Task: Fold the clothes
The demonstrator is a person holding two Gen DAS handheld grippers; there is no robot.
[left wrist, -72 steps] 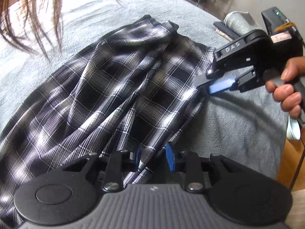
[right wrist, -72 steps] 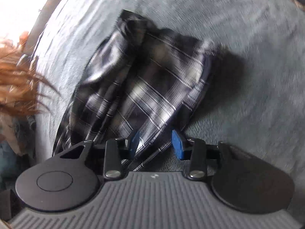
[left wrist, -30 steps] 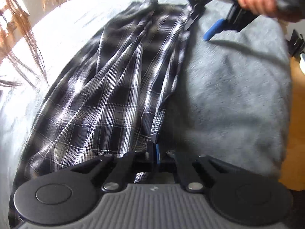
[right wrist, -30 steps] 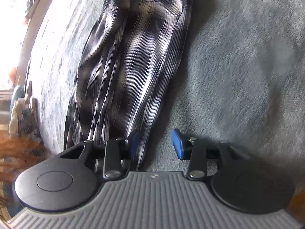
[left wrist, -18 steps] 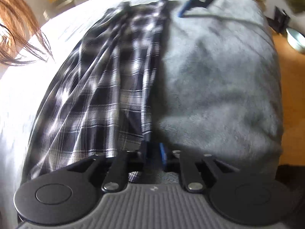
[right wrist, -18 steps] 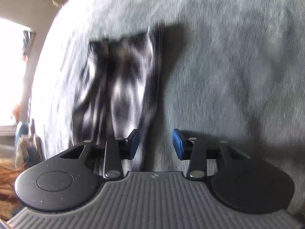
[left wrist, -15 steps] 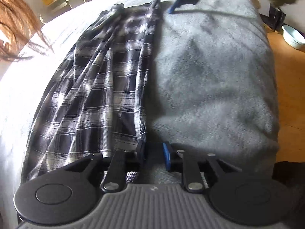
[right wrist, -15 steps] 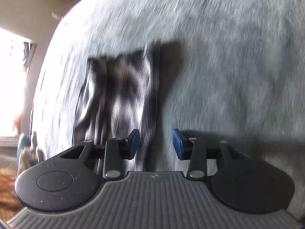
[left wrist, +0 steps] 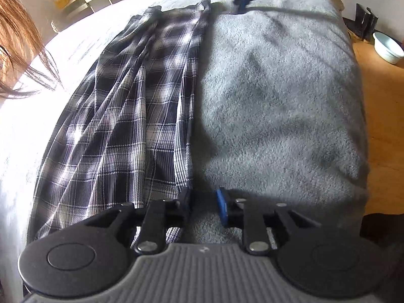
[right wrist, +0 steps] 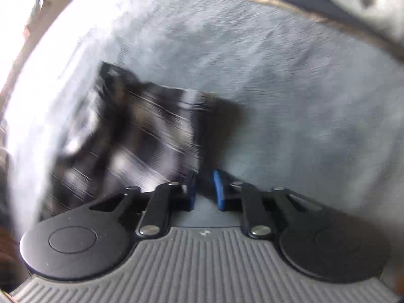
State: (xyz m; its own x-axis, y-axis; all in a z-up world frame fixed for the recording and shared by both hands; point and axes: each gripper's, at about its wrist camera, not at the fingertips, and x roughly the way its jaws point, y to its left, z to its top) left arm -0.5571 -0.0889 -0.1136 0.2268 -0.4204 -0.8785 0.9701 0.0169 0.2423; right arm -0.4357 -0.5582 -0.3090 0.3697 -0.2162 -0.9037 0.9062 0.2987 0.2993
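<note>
the plaid garment (left wrist: 131,116) lies lengthwise as a long narrow strip on the grey blanket (left wrist: 277,101), so a first lengthwise fold looks done and the step in hand is letting go of its long edge. the next move, by my reading, calls for re-gripping an end to fold it across. the left gripper (left wrist: 203,200) has just been opening; its jaws stand slightly apart, nothing between them, the near hem just left. the right gripper (right wrist: 204,186) has just been closing on nothing, a narrow gap left, the blurred cloth beside its left pad.
</note>
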